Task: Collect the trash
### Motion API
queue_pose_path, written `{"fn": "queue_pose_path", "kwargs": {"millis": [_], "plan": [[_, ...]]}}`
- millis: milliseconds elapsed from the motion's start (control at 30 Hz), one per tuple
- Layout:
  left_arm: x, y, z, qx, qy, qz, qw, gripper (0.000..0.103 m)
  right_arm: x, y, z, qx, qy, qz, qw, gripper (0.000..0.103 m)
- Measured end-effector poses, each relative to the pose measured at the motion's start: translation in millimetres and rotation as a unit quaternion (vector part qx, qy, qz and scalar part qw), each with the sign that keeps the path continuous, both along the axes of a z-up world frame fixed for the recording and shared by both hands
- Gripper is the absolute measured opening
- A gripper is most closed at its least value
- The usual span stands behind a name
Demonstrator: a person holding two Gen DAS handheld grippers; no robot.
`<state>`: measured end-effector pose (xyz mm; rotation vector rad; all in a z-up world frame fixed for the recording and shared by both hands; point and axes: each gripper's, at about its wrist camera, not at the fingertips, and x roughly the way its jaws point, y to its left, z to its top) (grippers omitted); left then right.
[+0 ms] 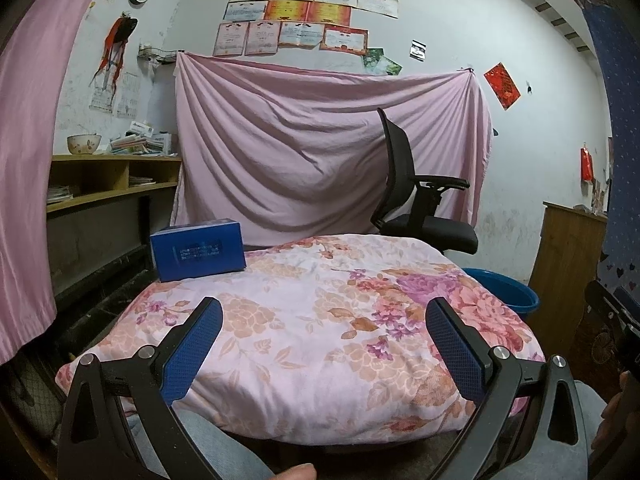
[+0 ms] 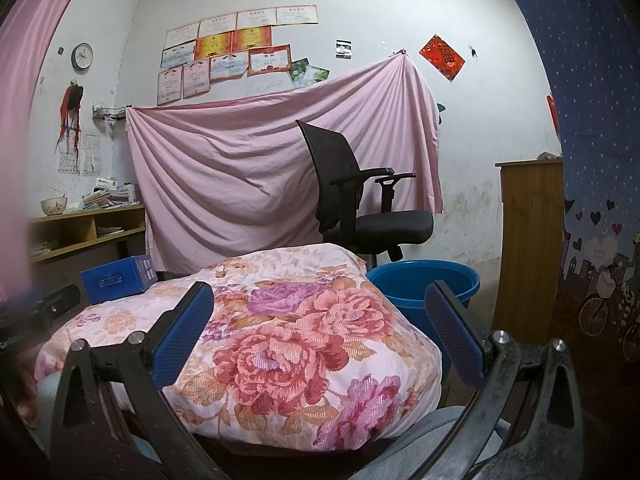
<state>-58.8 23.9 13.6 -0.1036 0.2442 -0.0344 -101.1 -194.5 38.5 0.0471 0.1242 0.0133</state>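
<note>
While both our left tongs (image 1: pixel 323 322) and right tongs (image 2: pixel 318 308) hang with their blue pads spread wide apart and nothing between them, they hover just over the near edge of a floral cushion (image 1: pixel 320 320). On the cushion's far left corner we see a blue box (image 1: pixel 198 249) resting on its side, well apart from either pair of tongs. Past the cushion's right side stands a blue bucket (image 2: pixel 424 284), with a black office chair (image 2: pixel 360 204) behind it against a draped pink sheet (image 1: pixel 300 140).

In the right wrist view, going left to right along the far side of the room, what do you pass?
Wooden shelf → blue box → black office chair → blue bucket → wooden cabinet.
</note>
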Motion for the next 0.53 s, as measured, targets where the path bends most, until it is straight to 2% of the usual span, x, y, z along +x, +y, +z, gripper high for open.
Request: {"fn": "queue_pose_path", "kwargs": {"millis": [533], "plan": [[4.5,-1.6,-4.1,0.023,0.001,-0.001,0.9997,0.100,-1.1,3.2,-0.6,0.006,0.005,0.000,1.000,0.103]]}}
